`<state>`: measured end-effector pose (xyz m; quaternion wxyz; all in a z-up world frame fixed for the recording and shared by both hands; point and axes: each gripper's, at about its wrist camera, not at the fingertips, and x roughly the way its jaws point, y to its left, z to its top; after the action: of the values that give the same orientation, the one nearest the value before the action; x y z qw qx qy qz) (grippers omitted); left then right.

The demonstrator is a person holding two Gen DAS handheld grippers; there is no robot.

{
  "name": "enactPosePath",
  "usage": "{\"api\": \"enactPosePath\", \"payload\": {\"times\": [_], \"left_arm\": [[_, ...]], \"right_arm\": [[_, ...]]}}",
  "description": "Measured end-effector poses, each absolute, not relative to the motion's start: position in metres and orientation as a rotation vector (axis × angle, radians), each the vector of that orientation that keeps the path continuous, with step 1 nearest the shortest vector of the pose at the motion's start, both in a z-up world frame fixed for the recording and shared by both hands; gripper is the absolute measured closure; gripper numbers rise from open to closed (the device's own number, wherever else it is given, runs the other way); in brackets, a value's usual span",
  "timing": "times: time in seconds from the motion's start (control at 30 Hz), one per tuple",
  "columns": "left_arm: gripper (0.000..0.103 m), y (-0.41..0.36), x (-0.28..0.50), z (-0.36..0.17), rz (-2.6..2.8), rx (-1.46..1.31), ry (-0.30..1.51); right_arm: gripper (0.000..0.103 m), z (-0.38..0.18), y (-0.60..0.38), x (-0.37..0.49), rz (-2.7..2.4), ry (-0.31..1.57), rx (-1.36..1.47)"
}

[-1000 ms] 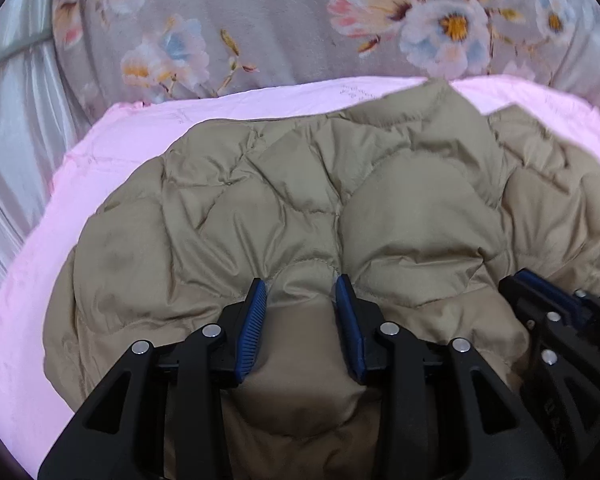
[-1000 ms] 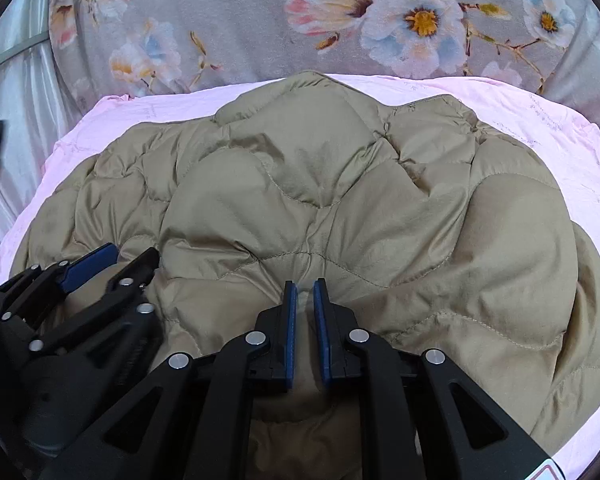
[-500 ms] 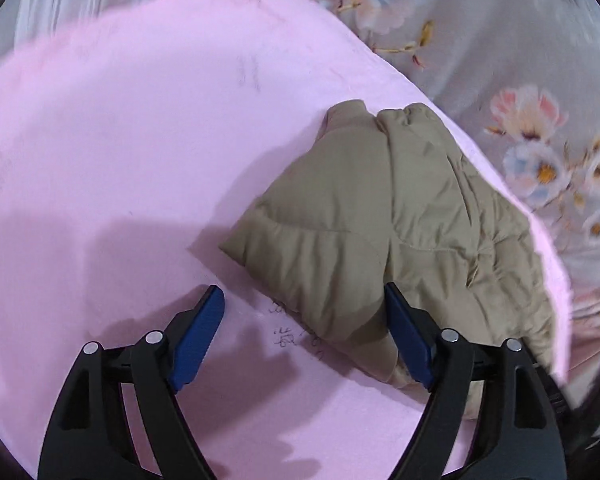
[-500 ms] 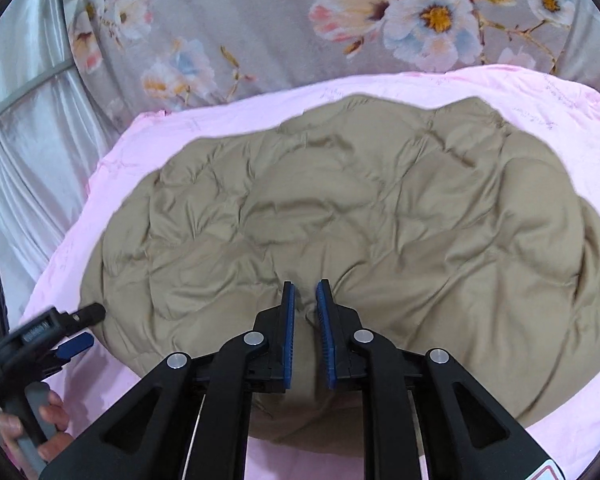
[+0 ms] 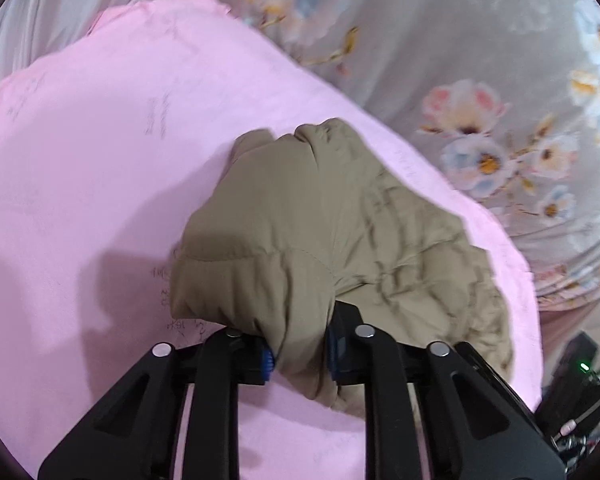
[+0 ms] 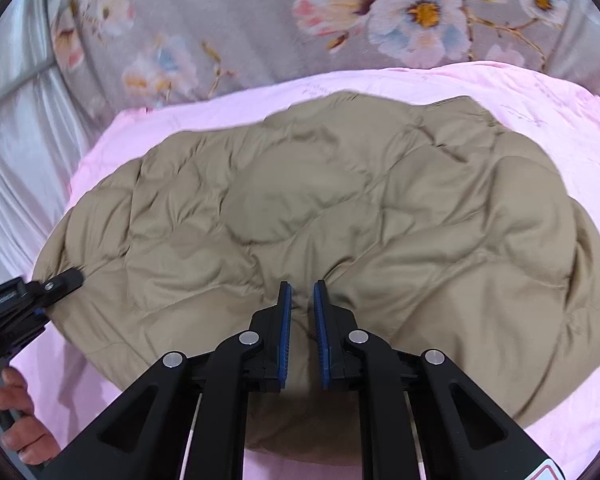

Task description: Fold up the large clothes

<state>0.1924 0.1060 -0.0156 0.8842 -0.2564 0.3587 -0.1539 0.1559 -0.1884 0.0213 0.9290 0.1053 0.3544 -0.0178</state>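
L gripper (image 5: 298,354) now clamps a puffy corner of the jacket (image 5: 340,240); 0.5 s ago its jaws were wide open over the pink sheet (image 5: 80,160) w/ nothing between them, and 1 s ago it sat mid-jacket next to the R one. So it let go, swung out to the jacket's left end and re-gripped there. R gripper (image 6: 300,320) hasn't shifted its hold: jaws narrow, pinching a ridge of fabric at the near edge, same as before. Jacket lies spread flat across the sheet in R view, quilted side up, floral cover (image 6: 260,20) behind. L gripper also shows at far left of R view, at the jacket's end. Meaning, prob: grips are now spaced along the near edge, ready to lift & fold; fold itself not yet started
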Motion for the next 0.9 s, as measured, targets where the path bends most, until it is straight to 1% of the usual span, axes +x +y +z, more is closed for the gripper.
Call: {"api": "enactPosePath", "payload": {"times": [0.1, 0.2, 0.3, 0.4, 0.47, 0.6, 0.73, 0.9], "left_arm": [[0.088, 0.12, 0.164, 0.013, -0.38, -0.483, 0.682], [0.088, 0.132, 0.124, 0.045, -0.388, -0.399, 0.587], [0.088, 0.134, 0.092, 0.077, -0.397, -0.346, 0.498], [0.088, 0.116, 0.064, 0.109, -0.428, -0.256, 0.435], [0.088, 0.09, 0.054, 0.118, -0.447, -0.183, 0.415], [0.088, 0.032, 0.04, 0.116, -0.511, -0.045, 0.417], [0.088, -0.004, 0.051, 0.101, -0.536, -0.019, 0.506], [0.087, -0.045, 0.068, 0.062, -0.513, 0.027, 0.67]], "right_arm": [[0.091, 0.021, -0.184, 0.151, -0.009, 0.781, 0.204], [0.089, 0.011, -0.151, 0.136, 0.073, 0.828, 0.15], [0.094, 0.0, -0.109, 0.111, 0.195, 0.846, 0.187], [0.096, -0.016, -0.066, 0.098, 0.358, 0.876, 0.247], [0.097, -0.023, -0.052, 0.099, 0.437, 0.89, 0.282], [0.097, -0.018, -0.063, 0.093, 0.46, 0.926, 0.365], [0.097, 0.007, -0.126, 0.054, 0.413, 0.844, 0.495], [0.095, 0.039, -0.199, -0.013, 0.113, 0.764, 0.396]]}}
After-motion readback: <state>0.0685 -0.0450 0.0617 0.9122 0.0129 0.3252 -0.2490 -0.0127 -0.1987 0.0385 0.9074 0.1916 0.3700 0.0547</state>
